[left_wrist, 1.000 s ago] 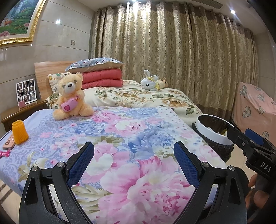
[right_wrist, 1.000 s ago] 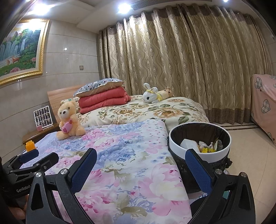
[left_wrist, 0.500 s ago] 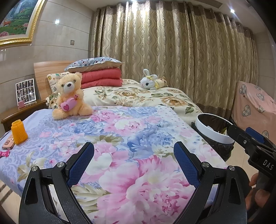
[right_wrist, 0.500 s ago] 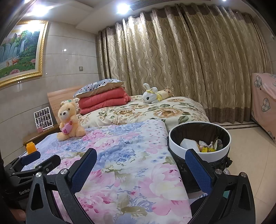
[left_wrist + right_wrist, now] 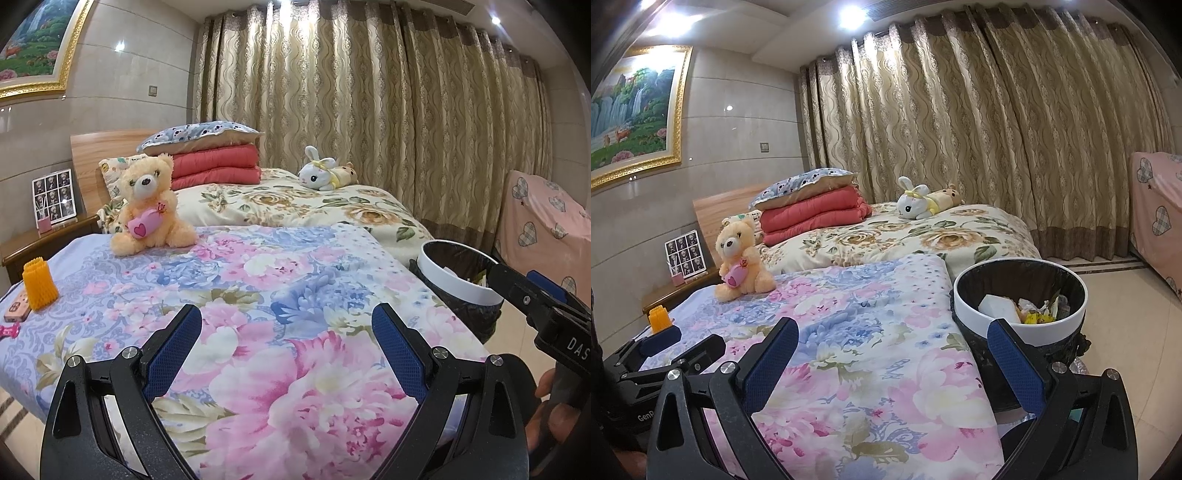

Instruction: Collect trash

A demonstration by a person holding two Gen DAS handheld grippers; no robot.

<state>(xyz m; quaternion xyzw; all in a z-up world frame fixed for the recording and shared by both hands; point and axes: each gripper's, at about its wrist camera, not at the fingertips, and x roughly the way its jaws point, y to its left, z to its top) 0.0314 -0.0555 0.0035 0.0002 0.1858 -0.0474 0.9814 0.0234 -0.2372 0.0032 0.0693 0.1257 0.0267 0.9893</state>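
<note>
On my left wrist camera, the left gripper point(image 5: 286, 325) hangs over the foot of the floral quilt point(image 5: 258, 295), its fingers spread wide with nothing between the blue, cross-hatched pads point(image 5: 171, 354). The quilt is soft cotton printed with big pink and blue peonies. At its far left edge stands an orange foam net sleeve point(image 5: 38, 284), a ribbed, tapering tube, with a small pink flat item just beside it that I cannot identify. A fuzzy peach teddy bear point(image 5: 149, 206) sits upright farther back, hugging a pink heart cushion. To the right, beside the bed, I see the trash bin point(image 5: 456, 273): a round bin with a smooth white rim and a crinkled black liner, partly hidden by the right gripper's black arm. On my right wrist camera, the right gripper point(image 5: 892, 349) is likewise wide open and empty, one finger over the quilt point(image 5: 864, 332), the other in front of the trash bin point(image 5: 1019, 328). The bin holds crumpled wrappers, a white blocky piece and yellow scraps. The left gripper point(image 5: 679, 345) shows low at left, and the orange foam net sleeve point(image 5: 659, 319) stands just behind it. A white plush rabbit point(image 5: 916, 205) lies on the far bed before heavy gold patterned curtains point(image 5: 997, 129).
</note>
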